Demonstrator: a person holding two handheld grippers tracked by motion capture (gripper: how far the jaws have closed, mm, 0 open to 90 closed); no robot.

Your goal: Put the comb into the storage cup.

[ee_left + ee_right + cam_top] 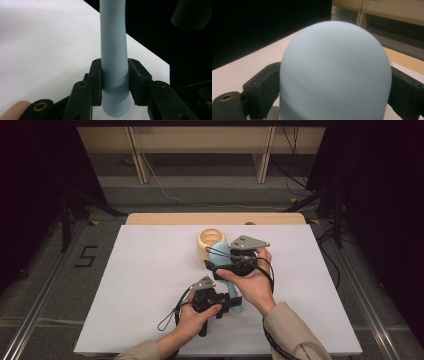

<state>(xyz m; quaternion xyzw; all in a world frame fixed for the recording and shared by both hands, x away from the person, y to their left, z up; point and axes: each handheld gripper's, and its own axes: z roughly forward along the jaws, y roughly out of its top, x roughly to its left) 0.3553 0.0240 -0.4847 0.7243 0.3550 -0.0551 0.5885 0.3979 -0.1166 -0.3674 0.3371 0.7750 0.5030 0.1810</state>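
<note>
Two-handed hold on a pale blue rubber object [223, 265]. The left gripper [115, 83] is clamped tight on its narrow stem; the right gripper [335, 87] straddles its domed bulb, jaws wide, pads against both flanks. Judged next: pull the parts apart, or carry it beside the cream ring [210, 240]

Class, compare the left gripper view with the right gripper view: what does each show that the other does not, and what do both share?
Left gripper view alone: the light blue object's narrow handle, clamped between the left gripper, and a fingertip at the bottom corner.

Right gripper view alone: the object's broad rounded head, with the right gripper closed on its sides, and pale shelving beyond the table.

Both share: the one blue object, black jaws and the white table.
</note>
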